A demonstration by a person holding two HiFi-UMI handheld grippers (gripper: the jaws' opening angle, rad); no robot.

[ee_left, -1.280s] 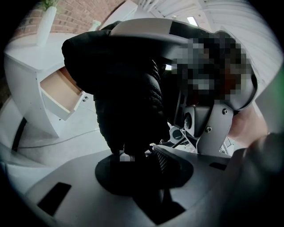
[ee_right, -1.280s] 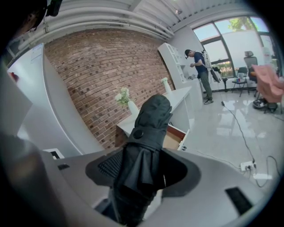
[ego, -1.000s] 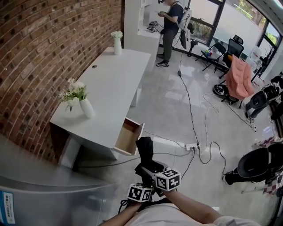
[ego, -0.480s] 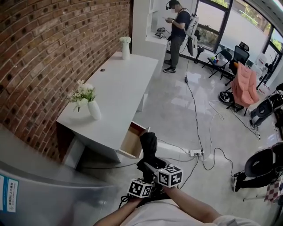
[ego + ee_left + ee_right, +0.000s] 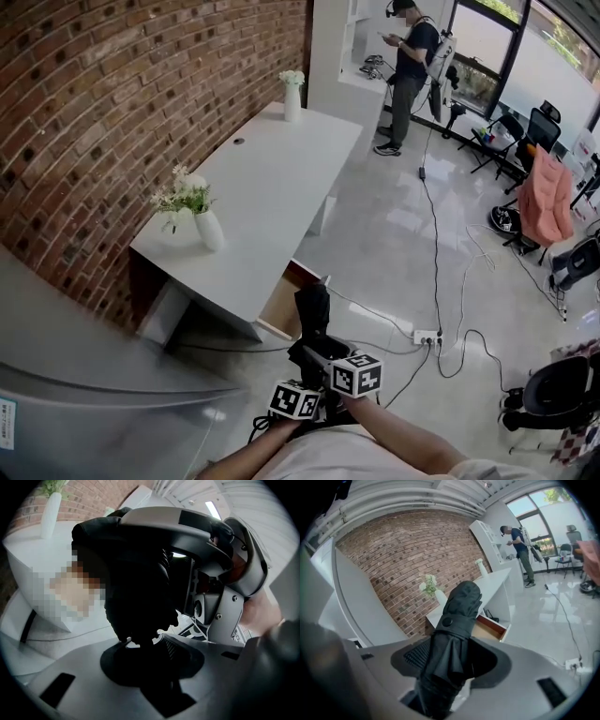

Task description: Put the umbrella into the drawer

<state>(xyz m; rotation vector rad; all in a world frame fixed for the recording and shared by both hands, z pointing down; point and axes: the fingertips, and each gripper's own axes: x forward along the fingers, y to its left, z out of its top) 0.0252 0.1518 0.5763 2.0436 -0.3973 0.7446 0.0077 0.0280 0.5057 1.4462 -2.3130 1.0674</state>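
Head view has the folded black umbrella upright, near the open drawer of the white counter but outside it. The right gripper is clamped around the umbrella's middle. The left gripper is closed on its lower end.

Matt cloth umbrella, wooden drawer; glossy floor

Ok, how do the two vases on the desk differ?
The near vase is bulbous; the far vase is slim. The near vase holds a loose spray with green leaves; the far vase a tight white cluster. The near vase stands at the desk end with the open drawer; the far vase at the other end. Both are white.
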